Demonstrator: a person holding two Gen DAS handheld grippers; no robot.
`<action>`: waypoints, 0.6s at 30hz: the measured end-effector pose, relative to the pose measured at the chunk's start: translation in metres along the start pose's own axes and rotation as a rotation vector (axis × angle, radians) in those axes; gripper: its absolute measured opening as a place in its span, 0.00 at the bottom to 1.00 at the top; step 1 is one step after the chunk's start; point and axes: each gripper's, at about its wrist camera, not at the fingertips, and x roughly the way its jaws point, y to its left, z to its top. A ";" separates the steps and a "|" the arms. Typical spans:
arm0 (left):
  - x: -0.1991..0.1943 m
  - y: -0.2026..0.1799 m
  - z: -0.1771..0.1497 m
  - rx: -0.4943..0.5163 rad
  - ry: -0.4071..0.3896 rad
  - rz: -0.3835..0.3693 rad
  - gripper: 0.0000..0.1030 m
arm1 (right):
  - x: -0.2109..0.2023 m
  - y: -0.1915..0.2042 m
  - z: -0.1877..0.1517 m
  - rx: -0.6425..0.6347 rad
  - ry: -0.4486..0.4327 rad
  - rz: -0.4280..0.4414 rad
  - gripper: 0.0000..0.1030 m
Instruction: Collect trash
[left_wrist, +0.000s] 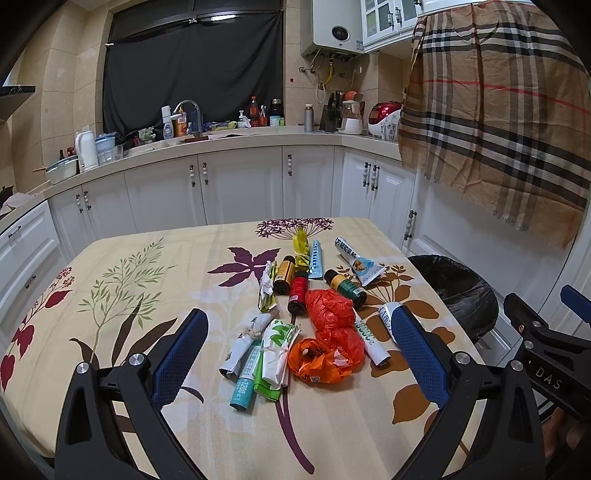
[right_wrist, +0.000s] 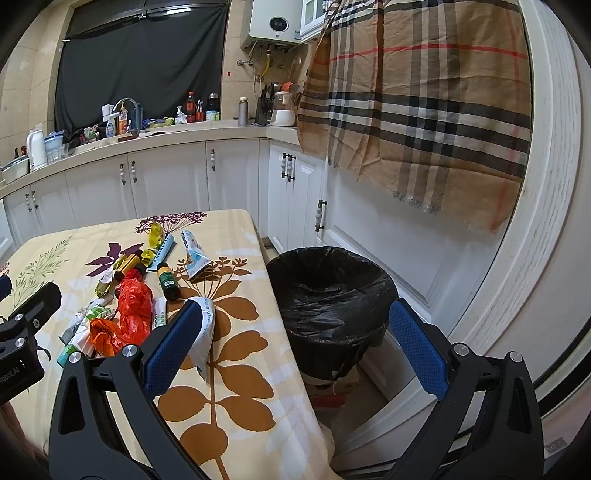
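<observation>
Two black tools with blue textured pads are hanging above a counter (left_wrist: 155, 295) draped in a cream cloth printed with purple, green and brown leaves. The left tool (left_wrist: 299, 354) is standing with its fingers spread wide and holding nothing, its pads flanking the heap of rubbish lying on the cloth. In that heap, a crumpled orange plastic bag (left_wrist: 328, 336) is sitting at the centre, with a red-and-black small bottle (left_wrist: 298, 293) just beside it at 11 o'clock, a yellow-labelled dark bottle (left_wrist: 283, 277) next to that one, and a green-and-yellow dark bottle (left_wrist: 345, 286) at 1 o'clock. At 7 o'clock from the bag, a teal squeezed tube (left_wrist: 244, 380) is lying against rolled white-and-green wrappers (left_wrist: 277, 354). A white squeezed tube with a cartoon print (left_wrist: 358, 260) is lying at 1 o'clock, nearer the far edge. The right tool (right_wrist: 295, 347) is likewise spread wide and empty, straddling the counter's right edge, with a crumpled white wrapper (right_wrist: 207, 332) showing just beside its left pad; whether they are touching cannot be told. A round bin lined with a black plastic bag (right_wrist: 332, 291) is standing on the floor just beside the counter, at 3 o'clock from the heap. A tan plaid cloth (right_wrist: 424, 103) is hanging over the white cabinets behind it.
</observation>
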 end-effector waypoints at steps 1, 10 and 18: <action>0.000 0.000 0.000 0.000 0.000 0.001 0.94 | 0.000 0.000 0.000 0.000 -0.001 0.000 0.96; 0.004 0.002 -0.003 -0.001 0.007 -0.003 0.94 | 0.000 0.000 0.000 0.000 0.000 0.000 0.96; 0.004 0.002 -0.003 -0.002 0.007 -0.001 0.94 | 0.000 -0.001 0.000 0.000 0.000 -0.001 0.96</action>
